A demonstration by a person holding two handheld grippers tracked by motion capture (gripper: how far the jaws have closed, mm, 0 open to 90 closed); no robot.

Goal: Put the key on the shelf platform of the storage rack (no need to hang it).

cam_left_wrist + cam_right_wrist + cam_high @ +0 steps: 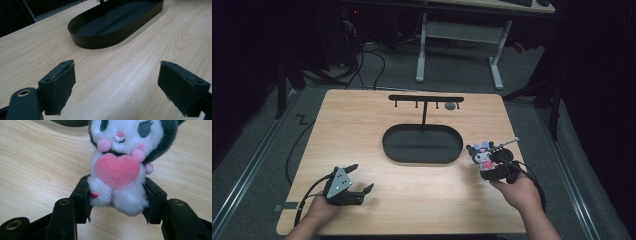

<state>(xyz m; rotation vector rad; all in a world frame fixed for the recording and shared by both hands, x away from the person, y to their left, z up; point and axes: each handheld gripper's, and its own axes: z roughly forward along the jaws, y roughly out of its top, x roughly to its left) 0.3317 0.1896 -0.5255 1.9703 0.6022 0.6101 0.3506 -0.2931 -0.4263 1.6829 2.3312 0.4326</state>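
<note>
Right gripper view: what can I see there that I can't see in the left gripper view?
Right gripper view alone: a plush toy with a pink heart on its tummy, squeezed at the lower body between the right gripper jaws. Left gripper view alone: a black oval tray and the left gripper, its jaws wide apart with nothing between them. Both: the wooden table underneath and a pair of black jaws rising from the bottom.
</note>
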